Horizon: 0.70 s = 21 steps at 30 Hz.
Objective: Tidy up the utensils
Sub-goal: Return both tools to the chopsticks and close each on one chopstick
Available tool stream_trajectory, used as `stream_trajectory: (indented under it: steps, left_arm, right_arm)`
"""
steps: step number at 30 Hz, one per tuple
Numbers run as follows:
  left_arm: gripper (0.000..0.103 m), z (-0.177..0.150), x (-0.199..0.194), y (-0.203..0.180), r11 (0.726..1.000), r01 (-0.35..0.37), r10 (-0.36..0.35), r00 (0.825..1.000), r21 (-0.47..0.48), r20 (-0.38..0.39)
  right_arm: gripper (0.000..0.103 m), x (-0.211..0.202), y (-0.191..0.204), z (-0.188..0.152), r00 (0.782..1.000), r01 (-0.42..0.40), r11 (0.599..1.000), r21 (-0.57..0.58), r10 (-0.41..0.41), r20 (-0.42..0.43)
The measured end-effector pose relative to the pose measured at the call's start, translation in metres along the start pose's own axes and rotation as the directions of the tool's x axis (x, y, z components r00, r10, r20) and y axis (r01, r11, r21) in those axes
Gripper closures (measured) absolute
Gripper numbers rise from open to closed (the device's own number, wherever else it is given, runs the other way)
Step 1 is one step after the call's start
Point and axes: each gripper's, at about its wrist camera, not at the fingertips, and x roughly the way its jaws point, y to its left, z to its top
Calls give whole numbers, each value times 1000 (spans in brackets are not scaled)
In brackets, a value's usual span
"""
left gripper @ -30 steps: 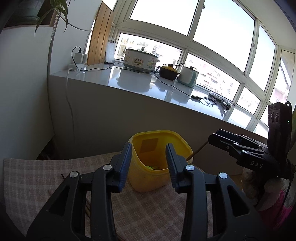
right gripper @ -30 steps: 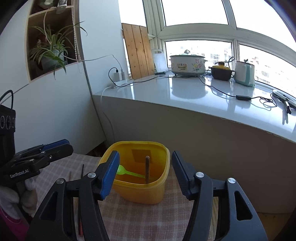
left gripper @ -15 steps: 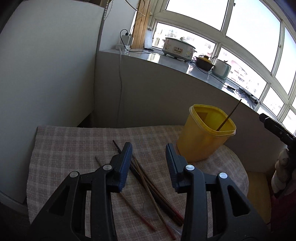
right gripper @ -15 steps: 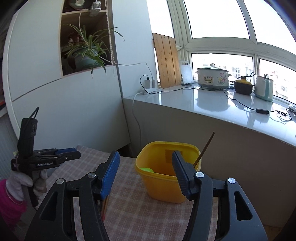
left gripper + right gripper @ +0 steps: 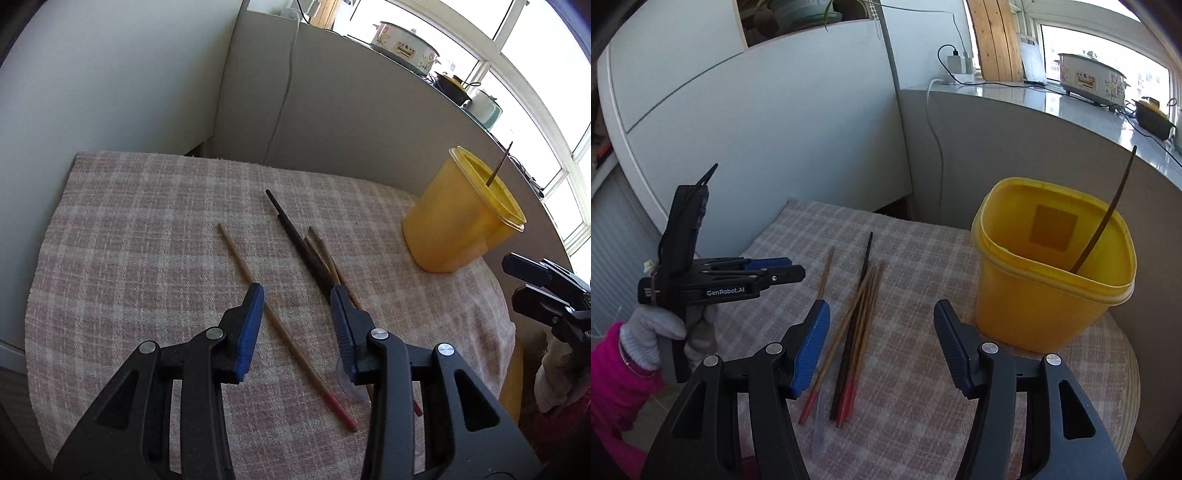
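The left gripper (image 5: pixel 297 304) hangs above the checked cloth (image 5: pixel 147 236) with its jaws parted and nothing between the pads; a single pale chopstick (image 5: pixel 258 291) with a red end passes on the cloth beneath the gap, and the bundle of chopsticks (image 5: pixel 314 254) lies just beside the gripper's right finger. In the right wrist view that same gripper (image 5: pixel 790 271) shows side-on, held by a hand (image 5: pixel 661 328) in a white glove with a pink sleeve (image 5: pixel 613 384) behind it. The right gripper (image 5: pixel 881 314) also stands with its jaws apart and empty, pointing down over the cloth (image 5: pixel 923 266); the bundle (image 5: pixel 862 314), several brown sticks with red ends and one black one, lies between its fingers and nearer the left one, while the lone chopstick (image 5: pixel 825 273) lies apart to the bundle's left. A clear, flat object (image 5: pixel 819 424) rests on the cloth near the red tips; what it is cannot be told. To the right stands the yellow container (image 5: pixel 1049 295), upright, with one chopstick (image 5: pixel 1108 221) leaning against its rim. Behind it runs a white counter (image 5: pixel 1034 96) with a cooker (image 5: pixel 1089 79) under the window.
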Motion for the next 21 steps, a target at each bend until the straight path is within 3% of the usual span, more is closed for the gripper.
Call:
stream_trajectory:
  steps: [3, 14, 21]
  left_arm:
    - [66, 0, 12, 4, 1000, -1, 0, 1000, -16, -30]
    - [66, 10, 57, 3, 998, -64, 61, 992, -24, -109]
    - [66, 12, 78, -4, 995, -97, 99, 986, 17, -135]
  right_arm:
    - [46, 21, 1, 0, 998, -17, 1000, 16, 18, -62]
    - [72, 96, 14, 2, 957, -91, 993, 81, 110, -269]
    - [77, 126, 26, 3, 942, -57, 996, 62, 74, -329]
